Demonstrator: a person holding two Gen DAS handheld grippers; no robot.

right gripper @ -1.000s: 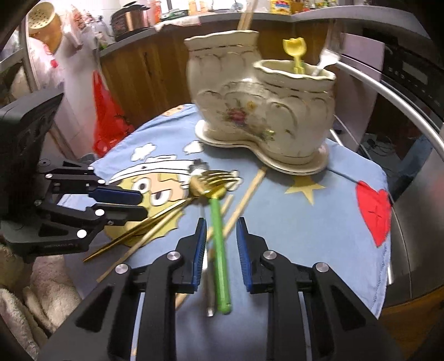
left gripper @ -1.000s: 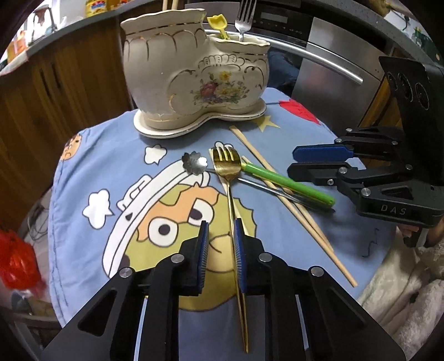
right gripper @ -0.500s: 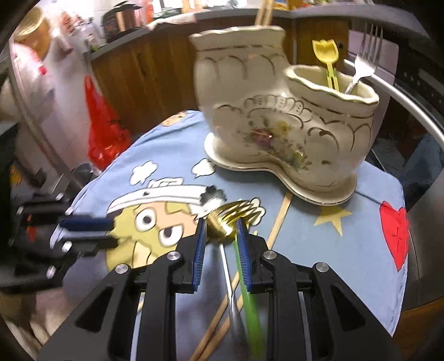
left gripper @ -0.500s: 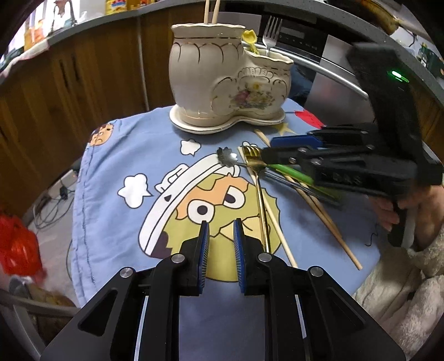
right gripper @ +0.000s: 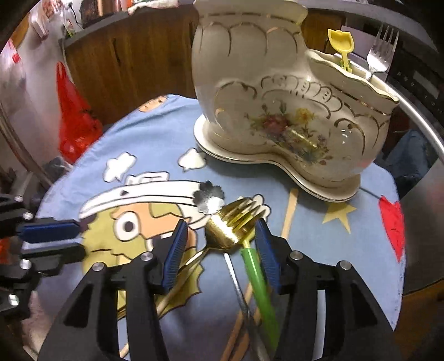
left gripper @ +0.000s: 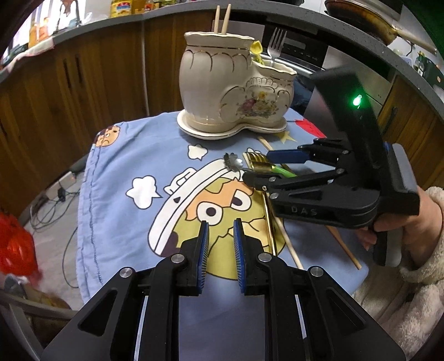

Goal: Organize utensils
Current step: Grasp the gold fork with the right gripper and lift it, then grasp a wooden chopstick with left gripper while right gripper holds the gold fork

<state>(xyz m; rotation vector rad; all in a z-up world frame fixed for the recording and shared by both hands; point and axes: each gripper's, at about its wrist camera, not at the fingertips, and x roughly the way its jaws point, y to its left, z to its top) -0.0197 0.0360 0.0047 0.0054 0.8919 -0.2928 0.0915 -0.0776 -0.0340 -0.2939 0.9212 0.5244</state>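
Since a second ago, the right gripper (right gripper: 219,244) has come forward and down over the loose utensils, and its fingers (right gripper: 174,250) are spreading apart. Between them, untouched by either pad, lie the head of a gold fork (right gripper: 222,233) and a second fork with a green handle (right gripper: 258,280). From the left wrist view, this gripper reaches in from the right, held in a person's hand (left gripper: 399,225).

The left gripper (left gripper: 220,252) has drawn back toward the near edge of the bench. Its fingers (left gripper: 204,255) stand close together with a narrow gap, and nothing is between them. It hangs above the blue cartoon-print cloth (left gripper: 116,177) that covers the bench.

At the far side stands a cream ceramic holder shaped like a boot (left gripper: 216,83), resting on a matching saucer. Already sorted into it are two chopsticks (left gripper: 222,18) in the tall part, and a yellow pick (left gripper: 256,50) and a silver fork (left gripper: 274,44) in the low part.

Loose on the cloth, near the holder but apart from it, remain the gold fork, the green-handled fork, a slim silver utensil with a flower-shaped head (right gripper: 208,197), and a pair of wooden chopsticks (left gripper: 341,244), all crossing one another.

By this showing, the task looks somewhat under halfway done: three kinds are stowed, about four remain, and a pick-up of one of the forks seems to be just starting.
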